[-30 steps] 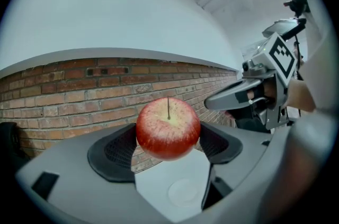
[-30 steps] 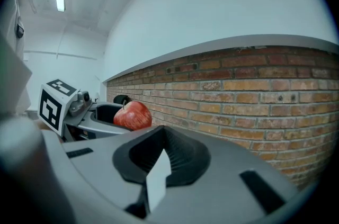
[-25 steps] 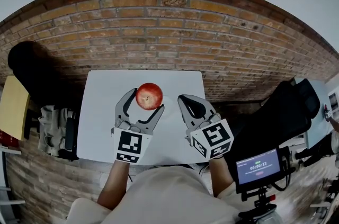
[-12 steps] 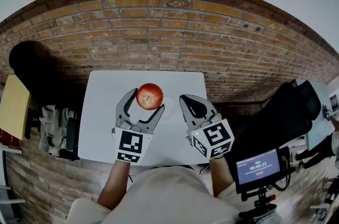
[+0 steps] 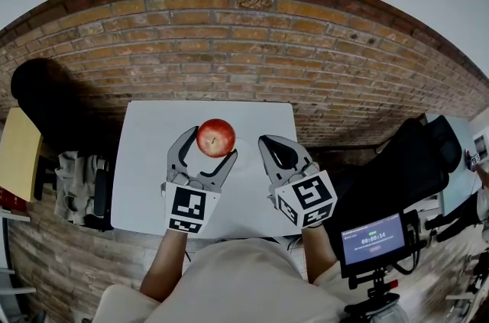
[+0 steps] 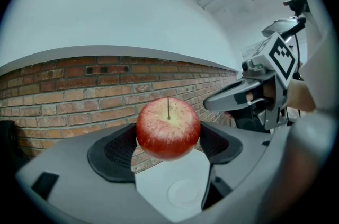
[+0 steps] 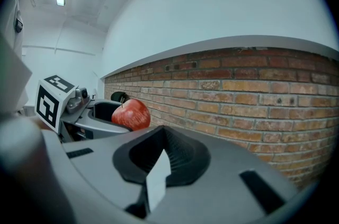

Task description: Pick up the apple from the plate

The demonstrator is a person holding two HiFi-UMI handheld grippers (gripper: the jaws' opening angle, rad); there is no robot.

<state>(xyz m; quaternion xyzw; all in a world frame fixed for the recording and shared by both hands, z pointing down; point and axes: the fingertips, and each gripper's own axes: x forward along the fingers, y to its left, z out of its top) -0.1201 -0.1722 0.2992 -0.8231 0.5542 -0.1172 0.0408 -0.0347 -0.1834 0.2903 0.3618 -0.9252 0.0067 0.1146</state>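
Clearly the apple [image 5: 215, 137] sits lifted off the plate [image 6: 185, 192], midway between the counter's [image 5: 149, 161] side edges, clamped across its belly by the left gripper [image 5: 211, 146], its fingers [image 6: 117, 151] spread wide. Round and slick, it could slip out if the squeeze eases or that level, forward-pointing gripper tilts; the right gripper [image 5: 277, 152] hovers alongside, fingers closed on nothing
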